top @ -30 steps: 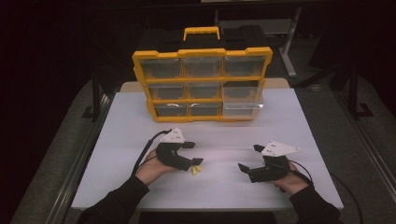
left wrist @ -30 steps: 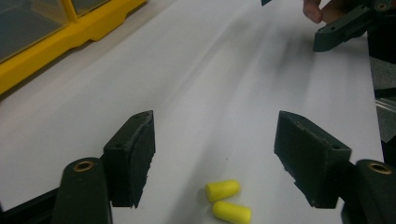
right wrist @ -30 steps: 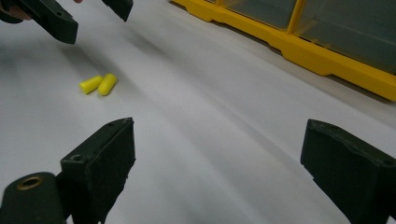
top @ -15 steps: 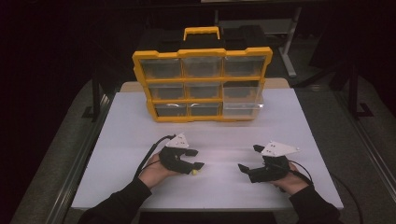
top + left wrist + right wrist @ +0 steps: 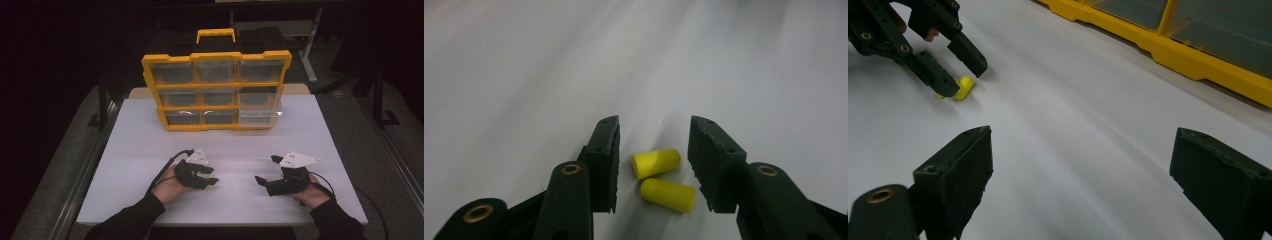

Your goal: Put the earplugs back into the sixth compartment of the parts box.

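2 small yellow foam earplugs [image 5: 663,177], each a short cylinder with a rounded tip, lie on the white table [image 5: 150,130] at its near left. In the left gripper view they lie side by side and touching, one [image 5: 656,163] slightly farther than the other [image 5: 668,194]. Their long axes run roughly across the gap between the jaws; the farther one is tilted a little, its blunt tip toward the right pad.

The left gripper [image 5: 653,162] is lowered over them, and its jaws have just been closing. They stand apart, 1 on each side of the pair, the pads not yet pressing.

The right gripper [image 5: 267,170] rests at the near right, well apart from the earplugs, jaws spread wide with nothing between them.

A yellow plastic organiser case with clear drawers [image 5: 216,90] stands upright at the far edge.
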A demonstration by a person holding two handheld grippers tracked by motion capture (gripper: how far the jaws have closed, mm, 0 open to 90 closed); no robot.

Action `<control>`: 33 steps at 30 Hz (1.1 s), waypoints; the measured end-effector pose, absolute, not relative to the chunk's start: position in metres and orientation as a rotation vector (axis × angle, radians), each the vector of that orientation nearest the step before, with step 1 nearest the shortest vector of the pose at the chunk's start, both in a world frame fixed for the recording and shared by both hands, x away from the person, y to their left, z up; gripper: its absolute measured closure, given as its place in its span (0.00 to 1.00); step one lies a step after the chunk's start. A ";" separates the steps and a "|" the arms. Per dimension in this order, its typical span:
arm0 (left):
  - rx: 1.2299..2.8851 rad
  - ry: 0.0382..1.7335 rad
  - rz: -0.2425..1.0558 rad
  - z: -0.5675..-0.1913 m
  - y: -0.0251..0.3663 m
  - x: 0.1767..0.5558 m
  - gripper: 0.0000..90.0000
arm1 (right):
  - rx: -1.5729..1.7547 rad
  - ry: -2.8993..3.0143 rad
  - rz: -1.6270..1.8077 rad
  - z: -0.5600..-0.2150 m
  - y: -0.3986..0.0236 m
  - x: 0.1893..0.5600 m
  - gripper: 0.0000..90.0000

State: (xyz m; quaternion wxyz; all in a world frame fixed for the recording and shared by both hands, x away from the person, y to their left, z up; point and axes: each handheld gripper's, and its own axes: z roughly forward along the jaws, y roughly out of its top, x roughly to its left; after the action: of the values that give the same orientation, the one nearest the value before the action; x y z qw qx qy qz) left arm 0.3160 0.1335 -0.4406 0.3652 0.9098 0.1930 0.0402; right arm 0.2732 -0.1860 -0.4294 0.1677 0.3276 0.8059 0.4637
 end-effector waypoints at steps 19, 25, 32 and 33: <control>2.376 0.458 0.158 -0.442 0.131 0.313 0.78 | 0.929 2.296 1.321 -0.429 -0.186 0.273 0.10; 2.345 0.471 0.136 -0.437 0.132 0.316 0.79 | 0.929 2.297 1.321 -0.429 -0.186 0.273 0.10; 2.297 0.485 0.118 -0.425 0.133 0.327 0.79 | 0.929 2.298 1.322 -0.430 -0.185 0.274 0.10; 2.292 0.487 0.113 -0.424 0.134 0.328 0.79 | 0.931 2.298 1.322 -0.430 -0.185 0.274 0.10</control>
State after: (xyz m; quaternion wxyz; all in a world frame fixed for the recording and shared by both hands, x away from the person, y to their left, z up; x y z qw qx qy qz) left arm 0.3277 0.1338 -0.4240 0.3873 0.9008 0.1912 0.0443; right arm 0.2739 -0.1854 -0.4296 0.1653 0.3268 0.8066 0.4640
